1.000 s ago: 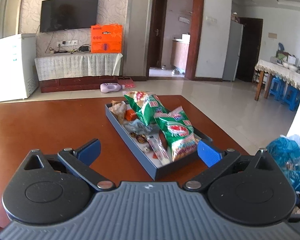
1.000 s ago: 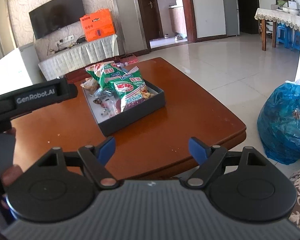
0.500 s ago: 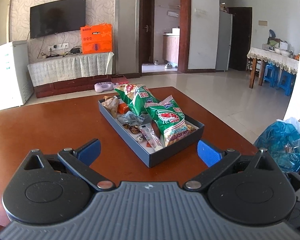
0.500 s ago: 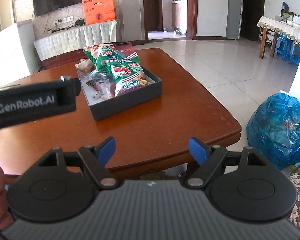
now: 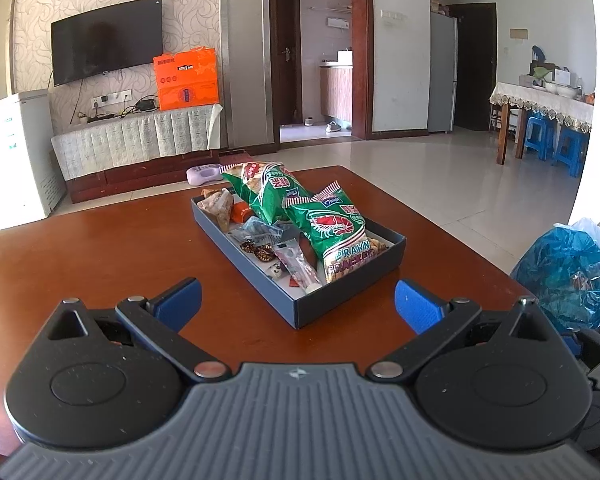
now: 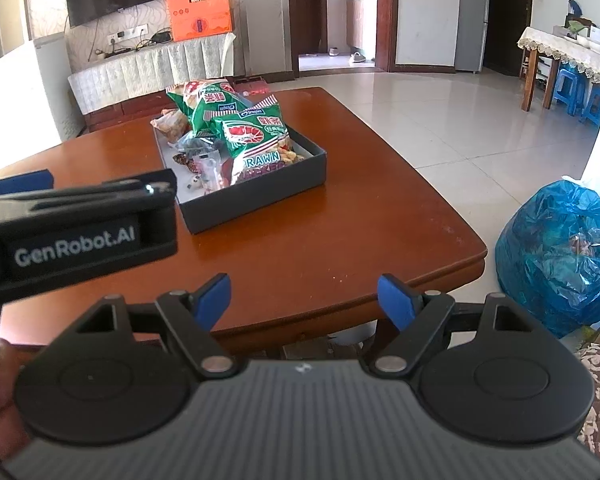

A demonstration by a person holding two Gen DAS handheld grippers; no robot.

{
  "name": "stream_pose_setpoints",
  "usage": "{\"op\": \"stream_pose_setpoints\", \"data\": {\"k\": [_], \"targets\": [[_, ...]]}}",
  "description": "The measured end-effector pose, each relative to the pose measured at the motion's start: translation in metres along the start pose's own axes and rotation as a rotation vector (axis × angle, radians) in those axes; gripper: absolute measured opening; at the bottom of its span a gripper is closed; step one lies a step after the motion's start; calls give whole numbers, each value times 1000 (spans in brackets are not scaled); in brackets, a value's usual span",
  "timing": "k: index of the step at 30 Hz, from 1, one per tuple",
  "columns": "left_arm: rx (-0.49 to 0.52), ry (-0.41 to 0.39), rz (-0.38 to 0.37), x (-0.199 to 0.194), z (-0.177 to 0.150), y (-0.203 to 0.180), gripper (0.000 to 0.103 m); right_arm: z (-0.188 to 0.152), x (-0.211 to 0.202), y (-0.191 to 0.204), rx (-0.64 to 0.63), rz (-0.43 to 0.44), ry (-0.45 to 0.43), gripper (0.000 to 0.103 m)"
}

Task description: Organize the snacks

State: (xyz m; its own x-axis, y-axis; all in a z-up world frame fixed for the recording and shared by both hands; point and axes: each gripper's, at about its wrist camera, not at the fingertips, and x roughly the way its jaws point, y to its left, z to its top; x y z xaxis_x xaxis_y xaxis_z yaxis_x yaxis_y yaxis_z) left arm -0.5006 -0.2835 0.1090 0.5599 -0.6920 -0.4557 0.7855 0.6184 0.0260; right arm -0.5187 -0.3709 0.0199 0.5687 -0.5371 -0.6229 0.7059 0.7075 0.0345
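Snacks (image 5: 332,232) piled in a dark tray (image 5: 342,302) mid-worktop (image 5: 100,256), two green prawn cracker bags (image 6: 256,136) on top, poking over the far rim. Bare wood all round the tray. Left gripper (image 5: 298,304) spread wide, empty, just short of tray's near corner. Right gripper (image 6: 303,298) also apart, empty, at the worktop's near edge. Blue bag (image 6: 556,252) on floor right of the worktop.

Green-red prawn cracker bags (image 5: 332,236); dark blue-grey tray (image 5: 340,292); reddish-brown table (image 5: 100,256); blue plastic bag (image 6: 556,248).
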Motion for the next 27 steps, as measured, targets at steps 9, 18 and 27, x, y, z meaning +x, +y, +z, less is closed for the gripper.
{"op": "stream_pose_setpoints", "data": {"k": [9,18,27], "targets": [[8,4,-4,6,-3,-1,103,0,1,-1,1,5,10,82],[12,3,0,11,-5,-2,103,1,2,-1,-7,9,22,82],[5,1,11,10,-7,-2,103,1,3,-1,-9,9,26,82]]}}
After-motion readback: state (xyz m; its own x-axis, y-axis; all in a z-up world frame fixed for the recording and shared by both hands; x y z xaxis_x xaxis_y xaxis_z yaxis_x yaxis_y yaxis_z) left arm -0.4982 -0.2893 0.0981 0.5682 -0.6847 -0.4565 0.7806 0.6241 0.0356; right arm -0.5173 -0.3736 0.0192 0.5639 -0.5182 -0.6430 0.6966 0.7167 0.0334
